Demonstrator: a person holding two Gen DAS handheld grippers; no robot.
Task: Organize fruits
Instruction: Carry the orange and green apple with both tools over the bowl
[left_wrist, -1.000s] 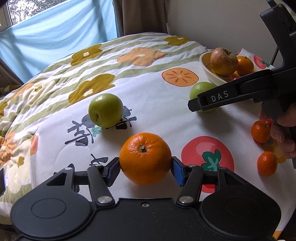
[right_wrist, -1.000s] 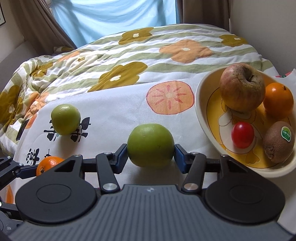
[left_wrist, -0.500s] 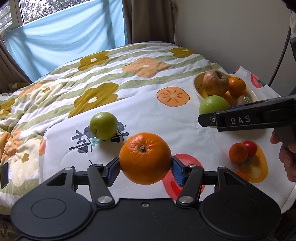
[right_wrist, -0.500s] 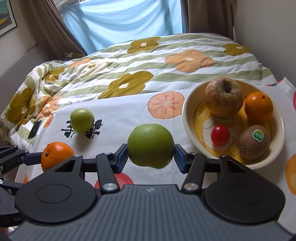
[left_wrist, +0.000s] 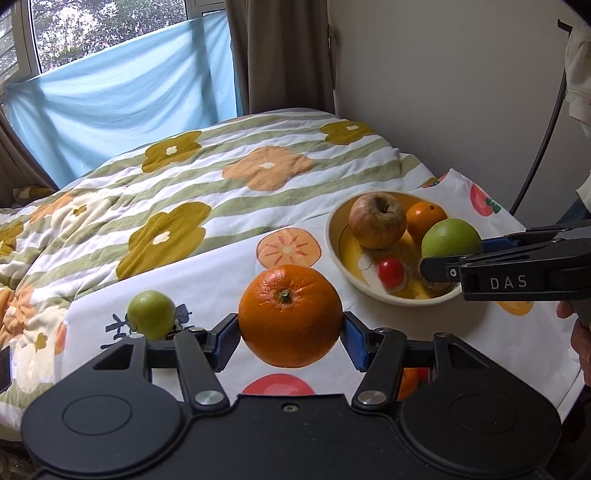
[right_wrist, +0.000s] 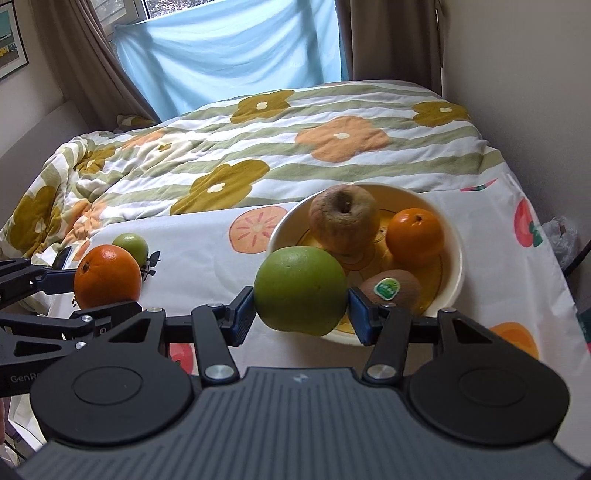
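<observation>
My left gripper (left_wrist: 290, 341) is shut on a large orange (left_wrist: 290, 314), held above the white fruit-print cloth (left_wrist: 221, 280). My right gripper (right_wrist: 301, 315) is shut on a big green fruit (right_wrist: 301, 290), raised over the near rim of the cream bowl (right_wrist: 456, 273). In the left wrist view that green fruit (left_wrist: 450, 238) hangs at the bowl's right side (left_wrist: 334, 243). The bowl holds a brownish apple (right_wrist: 343, 218), a small orange (right_wrist: 415, 234), a kiwi (right_wrist: 393, 290) and a red cherry tomato (left_wrist: 390, 271). A small green apple (left_wrist: 151, 314) rests on the cloth to the left.
The cloth lies on a bed with a flowered striped quilt (left_wrist: 184, 192). A wall (left_wrist: 443, 92) runs along the right, and curtains with a blue sheet (left_wrist: 122, 110) hang at the back. A person's hand (left_wrist: 580, 332) holds the right gripper's handle. A small orange fruit (left_wrist: 408, 382) peeks out behind my left gripper.
Both grippers have risen off the cloth with their fruits and moved toward the bowl. The green fruit now hangs over the bowl's rim, and the orange is off the cloth.
</observation>
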